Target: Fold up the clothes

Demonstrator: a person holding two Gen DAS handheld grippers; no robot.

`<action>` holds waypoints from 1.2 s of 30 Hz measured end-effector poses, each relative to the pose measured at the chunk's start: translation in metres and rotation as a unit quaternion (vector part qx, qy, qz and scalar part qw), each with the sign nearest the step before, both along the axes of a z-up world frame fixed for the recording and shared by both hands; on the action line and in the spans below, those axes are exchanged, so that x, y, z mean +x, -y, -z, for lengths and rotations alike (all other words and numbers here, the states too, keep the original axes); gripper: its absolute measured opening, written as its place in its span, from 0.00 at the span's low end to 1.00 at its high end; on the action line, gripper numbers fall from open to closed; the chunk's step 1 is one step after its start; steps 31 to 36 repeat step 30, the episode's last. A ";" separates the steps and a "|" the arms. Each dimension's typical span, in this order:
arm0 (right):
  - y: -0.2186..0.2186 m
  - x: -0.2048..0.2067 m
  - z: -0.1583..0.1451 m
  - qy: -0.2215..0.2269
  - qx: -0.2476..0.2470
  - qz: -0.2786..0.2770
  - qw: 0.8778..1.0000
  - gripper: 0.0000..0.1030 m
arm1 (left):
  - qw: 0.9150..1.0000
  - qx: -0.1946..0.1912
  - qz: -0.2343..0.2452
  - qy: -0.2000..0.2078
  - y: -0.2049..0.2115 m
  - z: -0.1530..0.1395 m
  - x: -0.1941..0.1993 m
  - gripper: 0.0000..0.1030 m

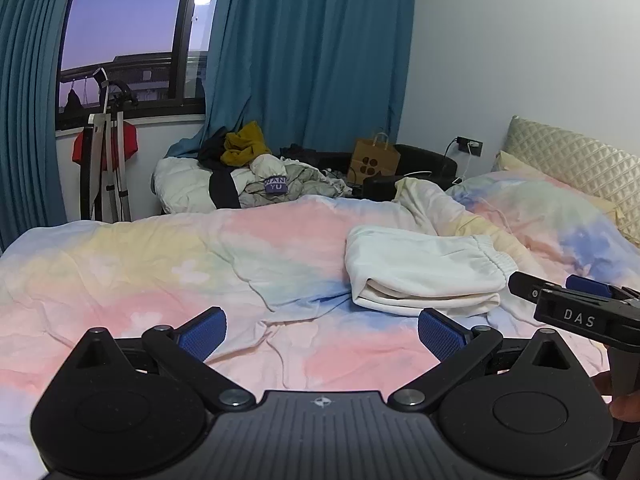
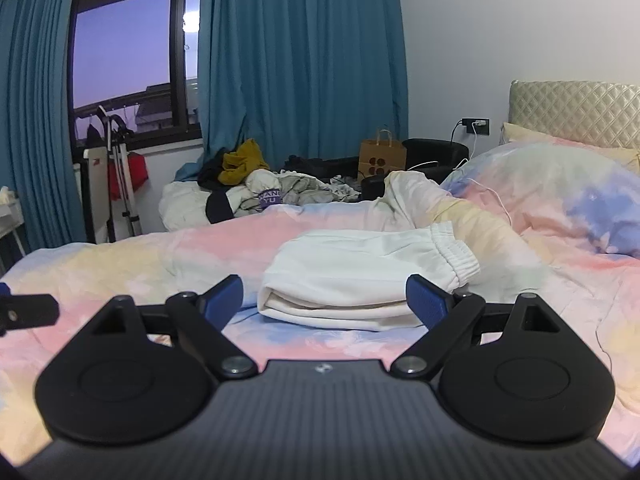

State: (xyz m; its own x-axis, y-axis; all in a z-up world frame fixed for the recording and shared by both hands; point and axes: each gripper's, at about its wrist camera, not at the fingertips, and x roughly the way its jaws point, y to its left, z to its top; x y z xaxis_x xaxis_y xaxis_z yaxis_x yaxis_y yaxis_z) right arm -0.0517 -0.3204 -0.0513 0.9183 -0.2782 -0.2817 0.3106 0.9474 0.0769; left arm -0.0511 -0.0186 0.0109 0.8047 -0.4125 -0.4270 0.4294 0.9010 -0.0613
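A: What is seen nearest?

B: The left gripper (image 1: 322, 334) is seen spread wide over the quilt (image 1: 140, 280), with nothing caught between its blue pads (image 1: 204, 332). The right gripper (image 2: 324, 300) is likewise held wide apart and empty. No fabric is touched by either.

A: And the clothes?

B: White folded trousers (image 2: 352, 276) are laid on the quilt just beyond the right gripper, the fold edge turned toward it and the elastic cuff (image 2: 456, 256) pointed right. In the left wrist view they are found ahead and to the right.

A: How much free room is left?

B: A broad stretch of bare quilt is left open to the left of the trousers, as far as the bed's far edge. To the right, the room is closed off by a bunched ridge of quilt and a pillow (image 2: 560, 192) set against the headboard (image 2: 572, 112).

A: What is hidden or cut off?

B: The right gripper is cut by the frame edge in the left wrist view, where only one jaw and a lettered body are shown. The underside layers of the trousers cannot be counted. Beyond the bed, a heap of clothes (image 1: 256, 176) is only partly made out, and a paper bag (image 1: 374, 158) is stood before the curtain (image 1: 320, 52). The floor is hidden entirely.
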 end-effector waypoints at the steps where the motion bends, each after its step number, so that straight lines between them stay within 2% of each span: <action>1: 0.000 0.001 0.000 0.001 0.001 0.001 1.000 0.87 | 1.000 0.000 -0.001 0.000 0.001 0.000 0.000 1.00; 11: -0.001 0.001 0.001 -0.009 -0.002 0.002 1.000 0.87 | 1.000 0.025 -0.016 0.007 0.005 0.005 -0.002 1.00; 36: 0.001 0.000 0.001 -0.013 0.004 0.008 1.000 0.87 | 0.999 0.025 -0.022 0.000 0.007 0.012 0.003 1.00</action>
